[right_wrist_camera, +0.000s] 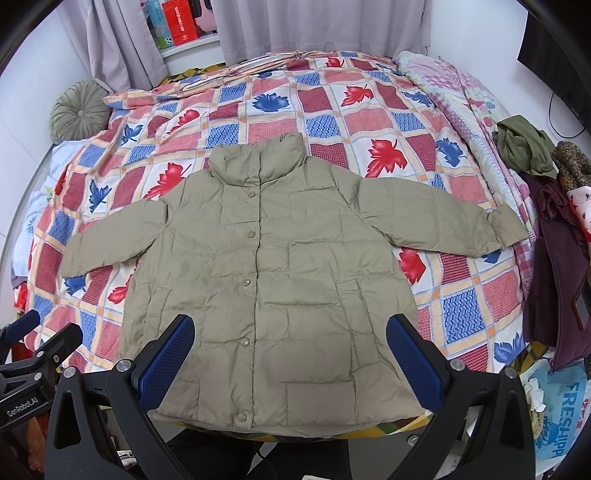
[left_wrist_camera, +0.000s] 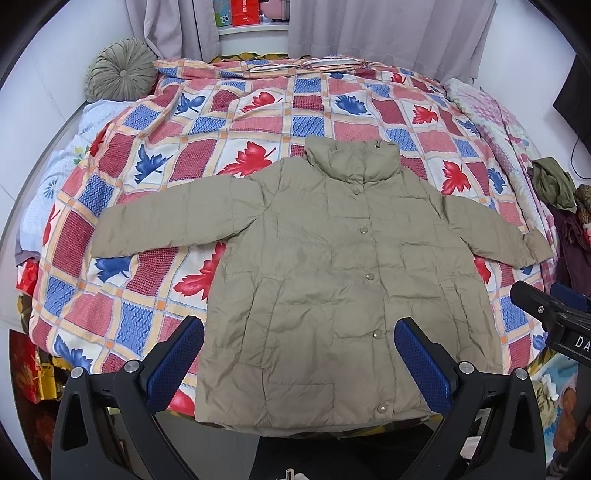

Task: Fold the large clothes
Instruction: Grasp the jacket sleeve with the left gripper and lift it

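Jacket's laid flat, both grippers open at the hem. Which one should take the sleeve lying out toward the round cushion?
Left. The left gripper sits toward that side; the sleeve reaching toward the round cushion lies on its side of the jacket. The right gripper would have to cross over.

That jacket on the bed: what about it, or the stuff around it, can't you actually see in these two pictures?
- Jacket back side: hidden in both views, lying face up on the quilt.
- Hem corners: covered by the wide-open jaws in each view.
- Red box on the shelf: cut off by the top edge, print too small to read.
- Clothes pile: jumbled at the right edge, separate pieces unclear.
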A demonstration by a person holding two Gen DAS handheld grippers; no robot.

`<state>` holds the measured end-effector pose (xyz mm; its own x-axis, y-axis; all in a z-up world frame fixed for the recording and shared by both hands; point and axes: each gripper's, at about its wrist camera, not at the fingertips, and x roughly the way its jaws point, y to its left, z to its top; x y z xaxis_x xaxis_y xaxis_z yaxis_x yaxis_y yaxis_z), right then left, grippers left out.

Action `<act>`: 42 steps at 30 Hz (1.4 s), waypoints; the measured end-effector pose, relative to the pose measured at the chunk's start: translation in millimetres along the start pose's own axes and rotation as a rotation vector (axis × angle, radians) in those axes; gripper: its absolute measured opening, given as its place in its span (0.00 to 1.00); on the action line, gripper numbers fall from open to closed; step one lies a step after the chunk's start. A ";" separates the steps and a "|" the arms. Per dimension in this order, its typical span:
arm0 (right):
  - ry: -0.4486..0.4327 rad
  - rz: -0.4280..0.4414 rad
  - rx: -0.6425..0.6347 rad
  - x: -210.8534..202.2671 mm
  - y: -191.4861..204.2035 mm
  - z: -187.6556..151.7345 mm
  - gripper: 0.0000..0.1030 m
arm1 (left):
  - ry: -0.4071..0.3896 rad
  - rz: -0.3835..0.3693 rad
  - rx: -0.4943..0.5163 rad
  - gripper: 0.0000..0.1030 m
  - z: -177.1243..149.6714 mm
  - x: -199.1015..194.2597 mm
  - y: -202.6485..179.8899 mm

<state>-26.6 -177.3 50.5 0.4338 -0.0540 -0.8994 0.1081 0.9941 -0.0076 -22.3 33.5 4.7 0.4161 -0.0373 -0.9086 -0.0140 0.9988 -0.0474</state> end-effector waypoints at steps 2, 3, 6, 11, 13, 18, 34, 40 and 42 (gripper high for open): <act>0.009 0.003 0.000 1.2 4.6 -2.3 1.00 | 0.012 -0.001 -0.011 1.00 -1.3 6.5 8.0; 0.014 0.003 -0.003 2.3 8.0 -3.4 1.00 | 0.019 0.000 -0.017 1.00 0.7 9.6 12.0; 0.032 0.008 -0.008 7.2 19.3 -9.1 1.00 | 0.051 0.004 -0.043 1.00 3.1 21.2 27.8; 0.087 0.023 -0.010 32.2 41.5 -8.5 1.00 | 0.112 -0.014 -0.080 1.00 8.4 49.4 63.4; 0.107 0.023 -0.010 47.4 45.9 3.2 1.00 | 0.138 -0.035 -0.105 1.00 8.8 63.8 80.7; 0.141 0.050 -0.015 75.9 73.1 4.5 1.00 | 0.145 -0.100 -0.207 1.00 17.6 106.8 132.7; 0.327 0.247 -0.116 214.0 167.2 -3.2 1.00 | 0.024 -0.491 -0.706 1.00 66.7 304.1 287.9; 0.310 0.272 -0.101 246.4 167.5 -0.6 1.00 | -0.060 -0.474 -0.788 1.00 91.1 336.9 328.6; 0.282 0.282 -0.099 248.8 168.6 5.7 1.00 | -0.098 -0.436 -0.800 1.00 102.0 336.1 345.7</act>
<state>104.7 -23.6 -172.0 0.1704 0.2366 -0.9565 -0.0724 0.9711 0.2273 205.4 369.5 -274.7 0.6066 -0.3663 -0.7056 -0.4483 0.5753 -0.6841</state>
